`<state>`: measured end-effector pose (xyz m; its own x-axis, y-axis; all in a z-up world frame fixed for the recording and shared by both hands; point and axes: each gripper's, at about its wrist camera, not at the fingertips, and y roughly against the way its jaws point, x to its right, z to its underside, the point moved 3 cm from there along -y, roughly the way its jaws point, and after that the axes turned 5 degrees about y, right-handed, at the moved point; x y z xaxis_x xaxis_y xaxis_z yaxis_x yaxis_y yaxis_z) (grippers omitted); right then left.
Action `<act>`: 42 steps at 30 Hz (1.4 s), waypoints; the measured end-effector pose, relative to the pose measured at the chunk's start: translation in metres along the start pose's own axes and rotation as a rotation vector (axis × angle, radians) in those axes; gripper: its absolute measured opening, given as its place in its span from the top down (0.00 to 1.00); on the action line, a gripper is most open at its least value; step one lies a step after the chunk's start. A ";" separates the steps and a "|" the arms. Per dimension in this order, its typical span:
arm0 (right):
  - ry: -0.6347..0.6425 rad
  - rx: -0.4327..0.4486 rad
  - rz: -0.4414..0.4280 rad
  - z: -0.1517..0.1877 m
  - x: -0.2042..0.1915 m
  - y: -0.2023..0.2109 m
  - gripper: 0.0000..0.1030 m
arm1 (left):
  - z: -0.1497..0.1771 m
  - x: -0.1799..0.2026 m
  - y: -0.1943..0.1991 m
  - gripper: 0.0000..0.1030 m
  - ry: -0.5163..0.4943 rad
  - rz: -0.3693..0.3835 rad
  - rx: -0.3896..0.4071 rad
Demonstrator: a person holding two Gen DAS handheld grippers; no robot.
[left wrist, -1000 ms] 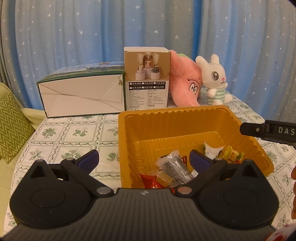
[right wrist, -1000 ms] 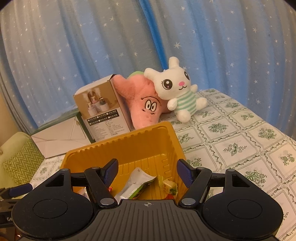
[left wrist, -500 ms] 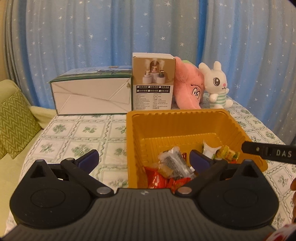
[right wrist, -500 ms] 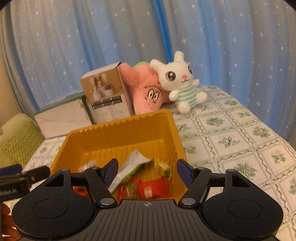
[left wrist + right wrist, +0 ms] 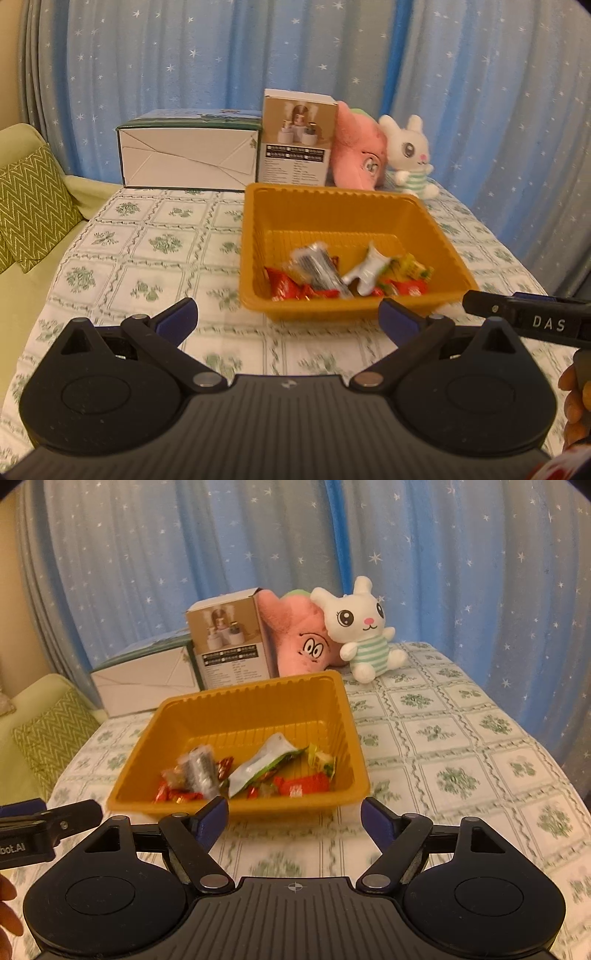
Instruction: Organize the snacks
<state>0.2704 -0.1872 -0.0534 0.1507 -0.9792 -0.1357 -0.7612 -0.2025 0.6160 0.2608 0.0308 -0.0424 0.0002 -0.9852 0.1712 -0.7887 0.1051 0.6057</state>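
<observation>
Counted on the table (image 5: pixel 147 236) — one orange tray (image 5: pixel 343 206), two boxes (image 5: pixel 188 157), two plush toys (image 5: pixel 364 631).

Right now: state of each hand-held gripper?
Left hand-held gripper: open, holding nothing.
Right hand-held gripper: jaws opening, nothing between them.

Snacks (image 5: pixel 332 275) lie in the tray (image 5: pixel 332 195), apparently before the boxes (image 5: pixel 295 144).

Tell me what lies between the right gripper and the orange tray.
Only bare patterned tablecloth lies between the right gripper, jaws opening and empty, and the orange tray, as the right wrist view shows.
</observation>
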 end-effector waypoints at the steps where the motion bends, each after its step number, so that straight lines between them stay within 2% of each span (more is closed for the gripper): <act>1: 0.002 -0.005 -0.003 0.004 -0.001 0.006 0.23 | 0.003 0.002 0.006 0.00 -0.003 0.005 -0.004; 10: -0.007 -0.053 0.010 0.030 0.000 0.077 0.23 | 0.030 0.024 0.073 0.00 -0.059 -0.006 -0.035; 18: -0.006 -0.046 0.022 0.040 -0.005 0.144 0.23 | 0.046 0.035 0.137 0.00 -0.011 -0.023 -0.025; 25: 0.017 -0.041 0.031 0.051 -0.014 0.194 0.22 | 0.055 0.040 0.186 0.00 -0.035 -0.059 -0.009; 34: 0.007 -0.056 0.048 0.068 -0.016 0.241 0.22 | 0.067 0.047 0.230 0.00 -0.030 -0.090 0.006; 42: 0.018 -0.046 0.042 0.068 -0.023 0.270 0.22 | 0.073 0.050 0.253 0.00 -0.010 -0.077 0.015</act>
<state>0.0189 -0.2190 0.0633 0.1309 -0.9868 -0.0950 -0.7372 -0.1610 0.6562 0.0164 -0.0014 0.0624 0.0547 -0.9917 0.1165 -0.7959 0.0271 0.6049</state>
